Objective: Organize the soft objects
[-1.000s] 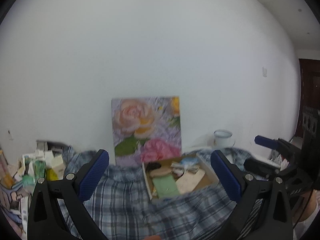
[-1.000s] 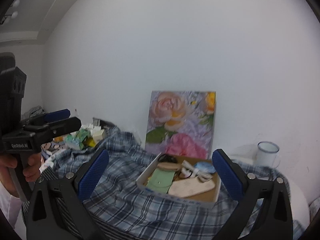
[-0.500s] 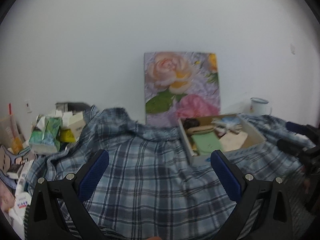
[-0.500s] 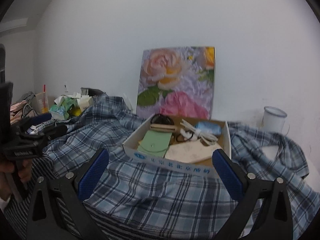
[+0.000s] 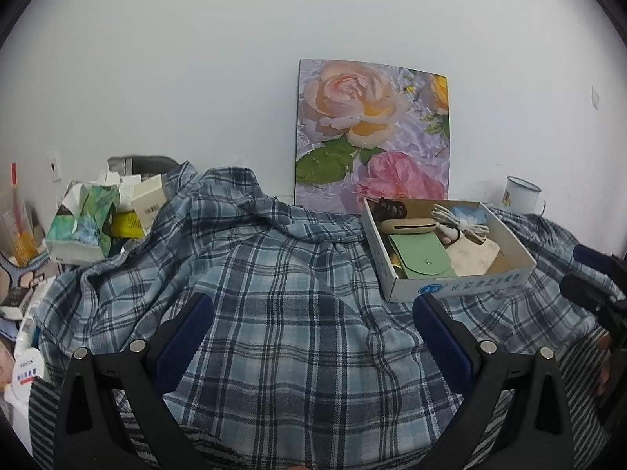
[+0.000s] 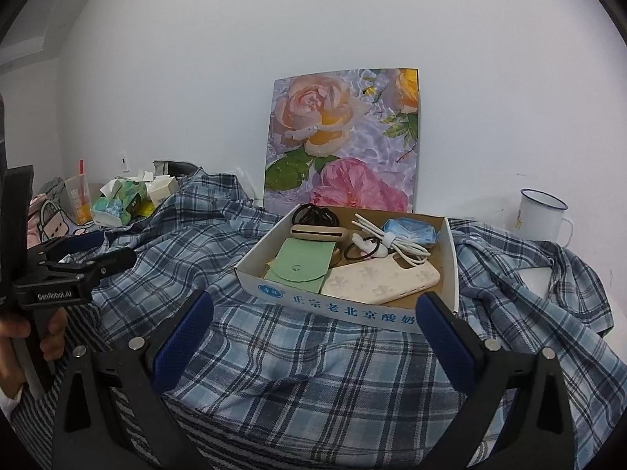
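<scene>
Plaid shirt (image 5: 298,313) (rumpled) under box (image 5: 462,286)

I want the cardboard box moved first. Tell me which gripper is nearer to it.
Right. The right gripper sits just in front of the cardboard box, jaws open. The left gripper is off to the box's left, over the plaid shirt.

A blue-and-white plaid shirt (image 5: 290,313) was seen, a mint-green pouch (image 6: 301,266) in the white cardboard box (image 6: 345,309), and a rose-patterned board (image 6: 345,141).

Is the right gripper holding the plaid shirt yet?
No. The right gripper is open and empty, its blue fingers spread above the plaid shirt in front of the cardboard box.
</scene>
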